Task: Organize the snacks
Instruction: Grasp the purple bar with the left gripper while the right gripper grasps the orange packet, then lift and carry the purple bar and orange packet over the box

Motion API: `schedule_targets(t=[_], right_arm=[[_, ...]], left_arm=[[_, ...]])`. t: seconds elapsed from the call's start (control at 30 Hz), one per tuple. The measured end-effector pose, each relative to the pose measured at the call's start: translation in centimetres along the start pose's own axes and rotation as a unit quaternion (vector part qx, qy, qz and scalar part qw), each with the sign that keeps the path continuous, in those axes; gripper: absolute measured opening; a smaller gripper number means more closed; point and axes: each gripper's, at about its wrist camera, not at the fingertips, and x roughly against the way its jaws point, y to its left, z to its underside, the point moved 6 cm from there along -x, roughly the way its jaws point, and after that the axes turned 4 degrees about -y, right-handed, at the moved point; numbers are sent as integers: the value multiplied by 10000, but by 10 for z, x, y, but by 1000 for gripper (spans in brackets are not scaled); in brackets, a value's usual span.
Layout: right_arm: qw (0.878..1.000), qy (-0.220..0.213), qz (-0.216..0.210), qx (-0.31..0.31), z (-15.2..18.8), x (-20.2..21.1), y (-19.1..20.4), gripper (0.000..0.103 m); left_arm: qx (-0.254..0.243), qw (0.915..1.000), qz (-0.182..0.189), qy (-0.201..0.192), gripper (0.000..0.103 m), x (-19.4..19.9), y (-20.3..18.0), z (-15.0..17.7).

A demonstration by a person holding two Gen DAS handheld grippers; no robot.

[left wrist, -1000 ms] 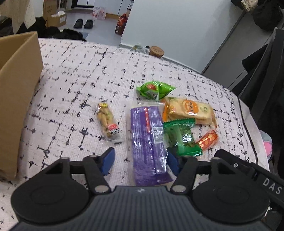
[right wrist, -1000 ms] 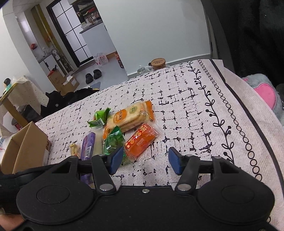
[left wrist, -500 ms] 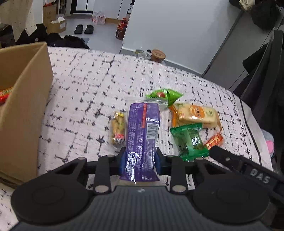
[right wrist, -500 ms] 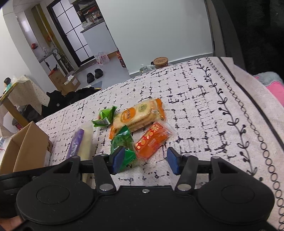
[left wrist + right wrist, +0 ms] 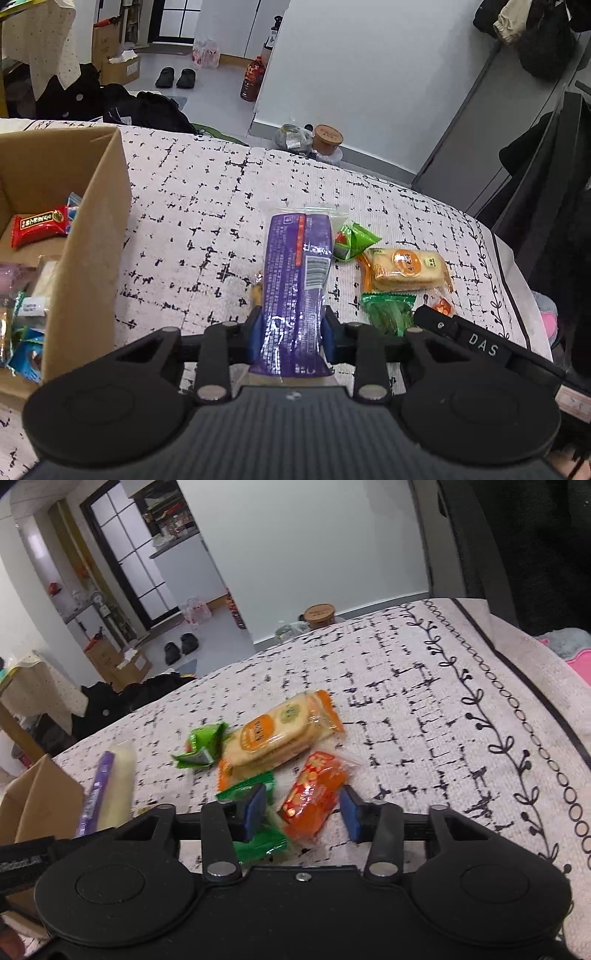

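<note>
My left gripper [image 5: 291, 338] is shut on a long purple snack packet [image 5: 295, 280] and holds it lifted above the patterned cloth. The packet also shows in the right wrist view [image 5: 101, 794]. My right gripper [image 5: 301, 812] is open, its blue pads on either side of an orange-red packet [image 5: 314, 797] that lies on the cloth. A cracker pack [image 5: 275, 734], a green packet [image 5: 201, 744] and a second green packet [image 5: 258, 843] lie beside it. A cardboard box [image 5: 88, 258] stands at the left with several snacks inside.
A small peanut snack [image 5: 256, 290] lies half hidden behind the purple packet. The patterned cloth [image 5: 424, 709] covers the table. Its right edge drops off toward dark clothes and a pink thing [image 5: 569, 653]. Jars [image 5: 327, 136] stand past the far edge.
My left gripper closed on the purple packet and lifted it off the cloth, moving toward the box. My right gripper moved forward until the orange-red packet sits between its pads.
</note>
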Motion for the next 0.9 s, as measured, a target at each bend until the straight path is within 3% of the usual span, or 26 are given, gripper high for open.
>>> schedule_targets(t=[0.17, 0.37, 0.53, 0.9], right_arm=[[9994, 29, 276, 182, -1, -2, -3, 23], [9974, 64, 479, 542, 6, -3, 3, 24], [9969, 81, 516, 586, 5, -2, 2, 18], [9993, -28, -98, 349, -2, 22, 24, 17]], left_arm=[[-20, 10000, 8, -29, 30, 1, 1, -2], [-18, 10000, 15, -25, 30, 3, 3, -1], [-45, 10000, 15, -11, 30, 8, 3, 0], [-155, 9996, 69, -241, 30, 32, -2, -11]])
